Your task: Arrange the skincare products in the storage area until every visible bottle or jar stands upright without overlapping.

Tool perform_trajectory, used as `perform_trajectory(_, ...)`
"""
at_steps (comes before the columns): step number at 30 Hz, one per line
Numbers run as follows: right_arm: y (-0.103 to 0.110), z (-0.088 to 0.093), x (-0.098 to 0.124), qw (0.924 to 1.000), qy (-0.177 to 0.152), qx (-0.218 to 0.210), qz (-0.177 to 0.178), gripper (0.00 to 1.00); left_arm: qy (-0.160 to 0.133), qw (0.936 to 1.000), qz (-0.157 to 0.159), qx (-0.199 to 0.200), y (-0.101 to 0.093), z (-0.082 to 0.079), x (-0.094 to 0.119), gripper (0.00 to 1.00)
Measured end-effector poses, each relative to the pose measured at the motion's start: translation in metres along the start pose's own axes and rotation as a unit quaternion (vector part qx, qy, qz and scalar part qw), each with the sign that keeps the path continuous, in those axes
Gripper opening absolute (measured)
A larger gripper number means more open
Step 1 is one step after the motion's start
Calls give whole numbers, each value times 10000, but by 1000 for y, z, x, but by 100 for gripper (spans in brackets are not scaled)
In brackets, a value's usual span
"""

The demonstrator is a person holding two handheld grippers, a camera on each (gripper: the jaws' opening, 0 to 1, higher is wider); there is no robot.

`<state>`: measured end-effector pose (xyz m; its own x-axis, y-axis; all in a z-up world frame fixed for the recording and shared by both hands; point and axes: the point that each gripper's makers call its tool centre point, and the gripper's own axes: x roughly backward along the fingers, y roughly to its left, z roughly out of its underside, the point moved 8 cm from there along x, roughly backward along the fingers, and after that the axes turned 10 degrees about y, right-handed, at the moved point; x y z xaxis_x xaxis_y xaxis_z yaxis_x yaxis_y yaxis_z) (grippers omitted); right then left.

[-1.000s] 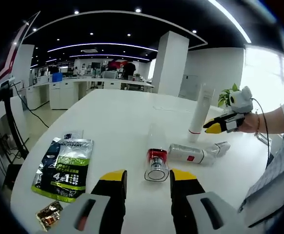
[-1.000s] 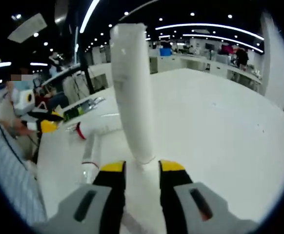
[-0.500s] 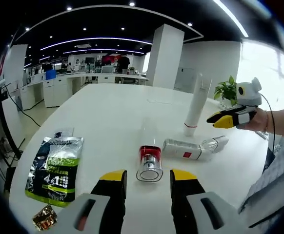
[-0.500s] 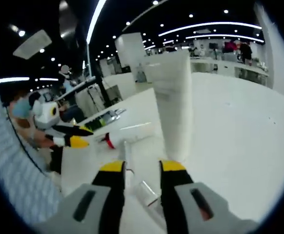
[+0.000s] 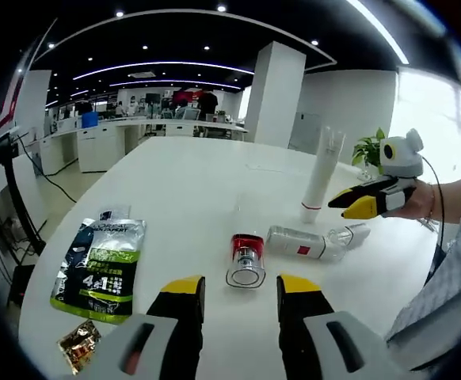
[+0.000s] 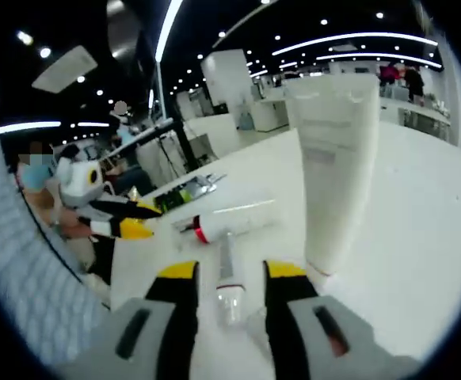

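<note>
On white table [image 5: 183, 190], tube [image 5: 320, 176] upright, bottles lying

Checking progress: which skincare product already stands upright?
The tall white tube, standing on its cap; the red-capped clear bottle and the white bottle both lie on their sides.

One upright white tube [image 5: 321, 176], two lying bottles [image 5: 246, 260] [image 5: 310, 242], one green pouch [image 5: 100, 269], one small gold packet [image 5: 78, 346] being counted on the tabletop [image 5: 191, 182].

Upright tube [image 5: 322, 176] behind 2 lying bottles [image 5: 302, 242]
</note>
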<state>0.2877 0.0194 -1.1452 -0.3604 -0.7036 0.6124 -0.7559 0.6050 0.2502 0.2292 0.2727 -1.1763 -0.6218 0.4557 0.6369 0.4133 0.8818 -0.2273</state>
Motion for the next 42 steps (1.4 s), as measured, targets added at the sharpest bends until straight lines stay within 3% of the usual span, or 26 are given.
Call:
perform_trajectory(16,4,6,-3,9993,367,53,65,31,-91,9998,84,178,-2,6,1,38)
perform_trajectory(22,6,5,-1,9988,442,201,110,31,-104,9997,97,199,-4,8,2,42)
perform_trajectory(30,13,0,-5,9987,430,284,55,31,-91,9994,101,323,-2,11,3,46)
perform_trajectory(37,19,-11,-7,9976,329,611,78,32,-42,9998,44,196,2,10,6,49)
perform_trajectory(42,18,-16,-9,9976,234,622,178,31,-17,10000,23,28,2,7,2,51)
